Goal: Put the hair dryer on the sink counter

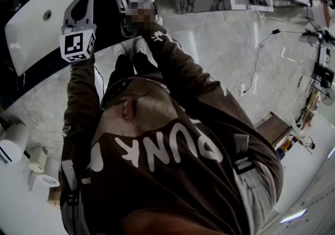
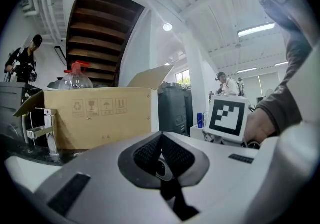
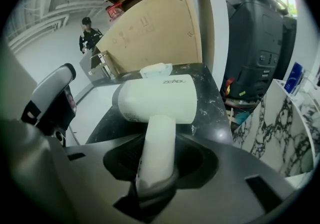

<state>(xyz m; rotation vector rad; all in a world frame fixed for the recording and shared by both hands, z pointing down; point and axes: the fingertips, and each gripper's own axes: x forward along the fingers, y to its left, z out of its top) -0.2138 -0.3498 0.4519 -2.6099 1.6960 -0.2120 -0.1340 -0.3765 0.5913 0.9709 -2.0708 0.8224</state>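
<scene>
White hair dryer (image 3: 157, 101) clamped by its handle in the part-closed jaws of the right gripper (image 3: 155, 168), held over the dark sink counter (image 3: 210, 93), not yet set down. Left gripper (image 2: 162, 155) closed tight, empty. Possible roll toward the counter edge if released before the rounded barrel rests flat.

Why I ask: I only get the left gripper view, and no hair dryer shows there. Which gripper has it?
Observer: The right gripper is shut on the handle of the white hair dryer.
Operator: Is it at the counter?
Observer: Its body is over the dark marbled counter; whether it touches, I cannot tell.
Operator: And the basin?
Observer: In the head view the white basin lies below the left gripper, left of the dryer.
</scene>
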